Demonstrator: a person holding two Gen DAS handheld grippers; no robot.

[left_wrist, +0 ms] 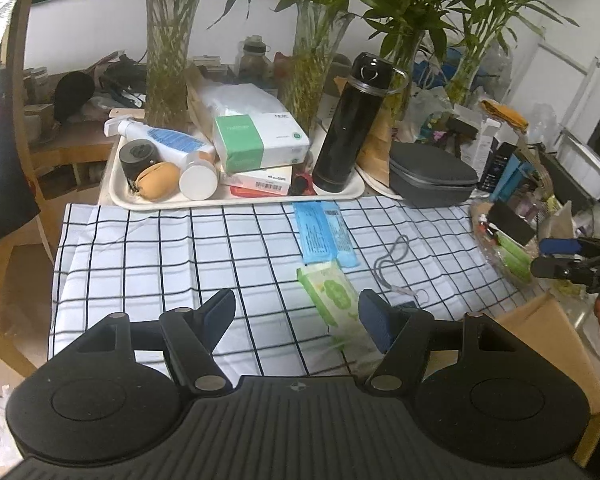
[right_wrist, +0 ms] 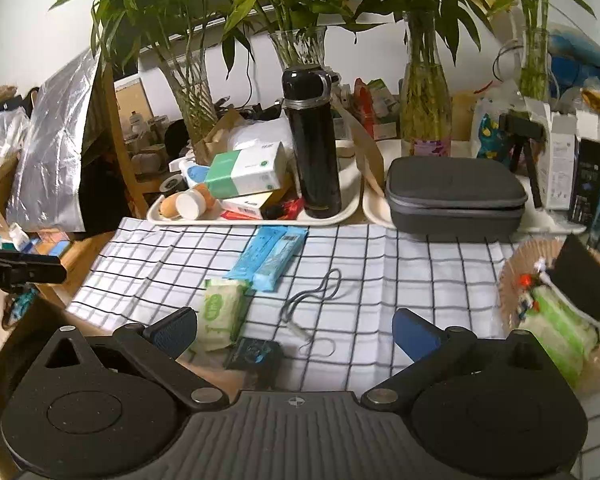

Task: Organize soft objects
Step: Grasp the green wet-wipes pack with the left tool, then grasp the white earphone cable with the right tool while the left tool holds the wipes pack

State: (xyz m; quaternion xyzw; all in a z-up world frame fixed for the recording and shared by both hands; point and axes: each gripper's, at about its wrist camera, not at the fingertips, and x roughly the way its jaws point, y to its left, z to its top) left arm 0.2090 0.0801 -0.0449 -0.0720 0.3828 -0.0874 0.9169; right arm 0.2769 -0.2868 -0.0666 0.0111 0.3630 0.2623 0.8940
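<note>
A: Where are the two grippers standing right now?

B: Both are hovering over the checked cloth [left_wrist: 148, 248] with nothing in them. The left gripper [left_wrist: 297, 312] is holding its jaws wide apart, and its right finger is sitting just beside the green tissue pack [left_wrist: 332, 292]. The right gripper [right_wrist: 294, 330] is also gaping, with the same green tissue pack [right_wrist: 220, 314] just inside its left finger and a small dark pouch [right_wrist: 256, 354] lying on the cloth's near edge beside that pack.

A: And further out on the cloth?

B: Two blue packets [right_wrist: 270, 258] are lying side by side toward the cloth's far edge, their near ends almost touching the tissue pack. A grey cord [right_wrist: 312, 300] is looping on the cloth just right of them.

A: Is anything put away yet?

B: A woven basket [right_wrist: 512, 276] is sitting at the cloth's right edge, and it is already holding at least one green-and-white pack [right_wrist: 556, 328] and a black item. So the job is looking partly done.

A: What is remaining?

B: Judging by the cloth, the tissue pack, the blue packets and perhaps the pouch are waiting to be gathered. The tray [right_wrist: 340, 210] behind the cloth is staying cluttered with bottles and boxes.
</note>
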